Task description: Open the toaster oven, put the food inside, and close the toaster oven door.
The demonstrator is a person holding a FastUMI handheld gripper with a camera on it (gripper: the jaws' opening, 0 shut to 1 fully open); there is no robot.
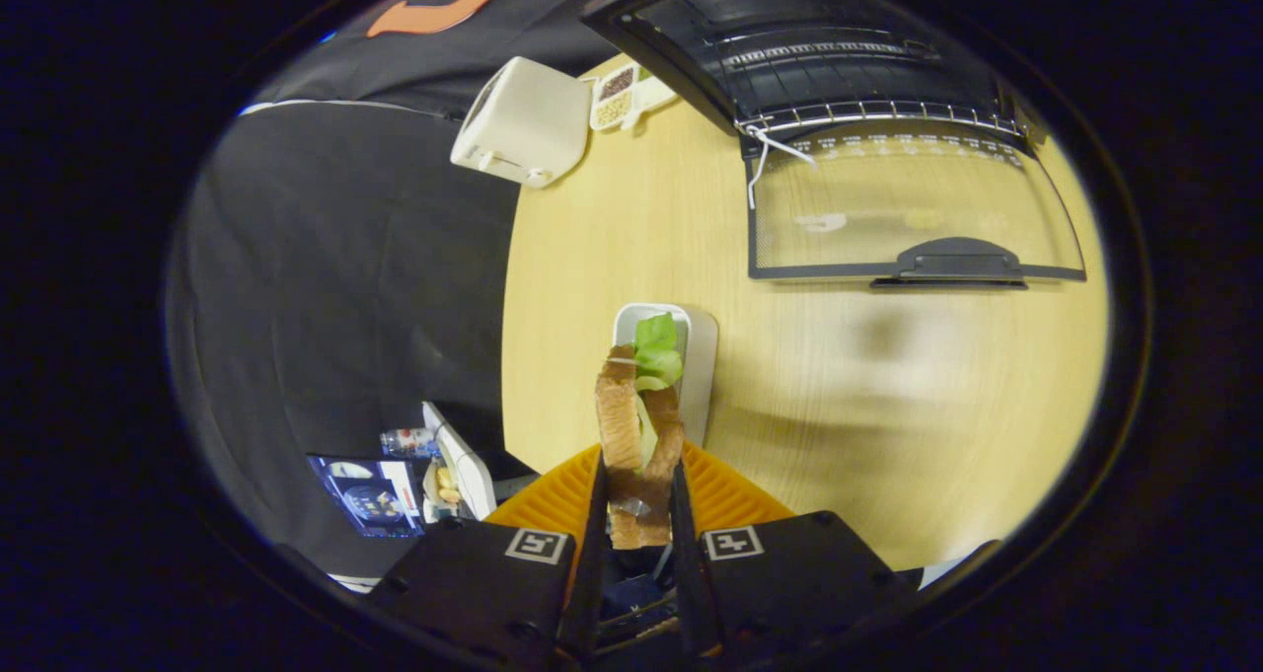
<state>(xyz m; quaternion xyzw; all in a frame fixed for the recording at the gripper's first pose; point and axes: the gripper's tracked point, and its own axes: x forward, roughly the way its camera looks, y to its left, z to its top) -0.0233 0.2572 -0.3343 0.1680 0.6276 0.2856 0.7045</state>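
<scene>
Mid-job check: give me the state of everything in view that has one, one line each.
Toaster oven: open.
Oven door: folded down flat over the table, handle toward the gripper.
Wire rack: inside the oven, bare.
Sandwich: lifted, clamped upright between the fingers.
Gripper: shut on the sandwich.
White tray: on the table behind the sandwich.

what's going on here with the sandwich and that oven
A hand-held gripper is shut on a toasted sandwich with green lettuce, held above the round light-wood table. Beyond it, the black toaster oven stands with its glass door dropped open and its wire rack bare, so the food is not yet inside.
</scene>
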